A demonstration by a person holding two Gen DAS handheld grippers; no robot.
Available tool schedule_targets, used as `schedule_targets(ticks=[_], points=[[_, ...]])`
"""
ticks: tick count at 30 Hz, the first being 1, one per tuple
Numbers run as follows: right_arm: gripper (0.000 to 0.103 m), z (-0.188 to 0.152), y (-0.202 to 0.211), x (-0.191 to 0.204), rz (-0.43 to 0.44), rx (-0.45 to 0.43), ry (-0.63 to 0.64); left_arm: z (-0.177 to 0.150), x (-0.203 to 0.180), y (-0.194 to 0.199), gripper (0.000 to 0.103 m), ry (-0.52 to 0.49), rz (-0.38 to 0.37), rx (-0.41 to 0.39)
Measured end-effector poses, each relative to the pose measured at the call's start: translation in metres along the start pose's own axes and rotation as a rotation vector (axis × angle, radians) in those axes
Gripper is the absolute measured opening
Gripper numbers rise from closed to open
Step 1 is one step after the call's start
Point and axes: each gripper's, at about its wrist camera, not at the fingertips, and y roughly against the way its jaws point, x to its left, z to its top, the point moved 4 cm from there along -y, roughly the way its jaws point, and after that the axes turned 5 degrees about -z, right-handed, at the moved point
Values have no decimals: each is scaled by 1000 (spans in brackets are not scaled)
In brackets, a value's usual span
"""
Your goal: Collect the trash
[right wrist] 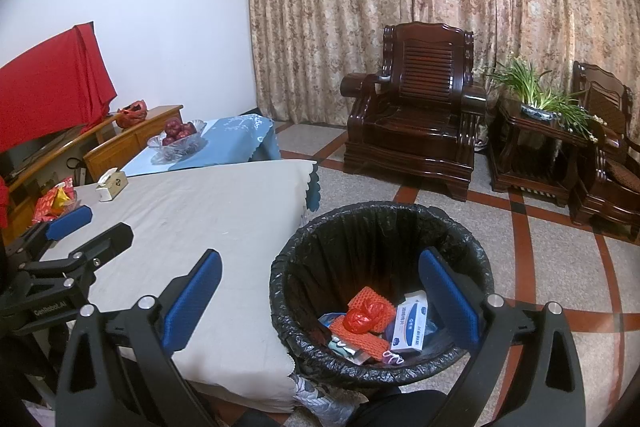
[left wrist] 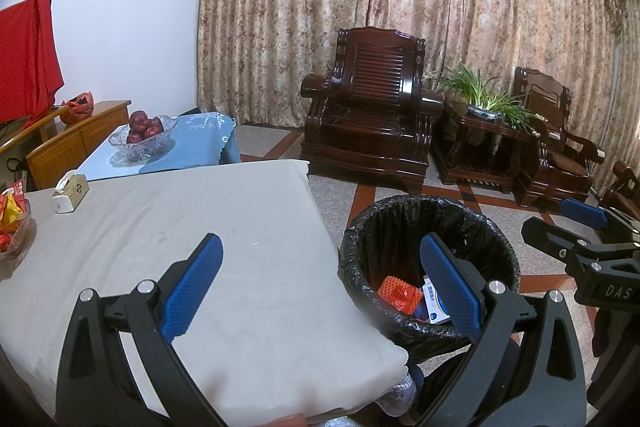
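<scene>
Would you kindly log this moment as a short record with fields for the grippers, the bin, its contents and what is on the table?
left gripper: open, empty
right gripper: open, empty, over the bin's near side
bin: black-lined, on the floor beside the table corner
bin contents: orange foam net, red bag, white and blue box, other scraps
table: cream cloth; tissue box and snack basket at far left

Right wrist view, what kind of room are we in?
Most likely a home living room: a carved wooden armchair, floor-length patterned curtains, and a glass bowl of apples on a side table.
</scene>
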Motion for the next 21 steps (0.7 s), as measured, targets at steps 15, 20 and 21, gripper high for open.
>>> schedule_targets(ticks=[15, 20, 21], points=[[97, 1, 0, -1, 1, 0, -1, 1, 0, 1, 96, -1, 1, 1], [97, 1, 1, -1, 1, 1, 0, 2, -1, 2, 96, -1, 1, 2], [97, 1, 0, -1, 1, 1, 0, 2, -1, 2, 96, -1, 1, 1]])
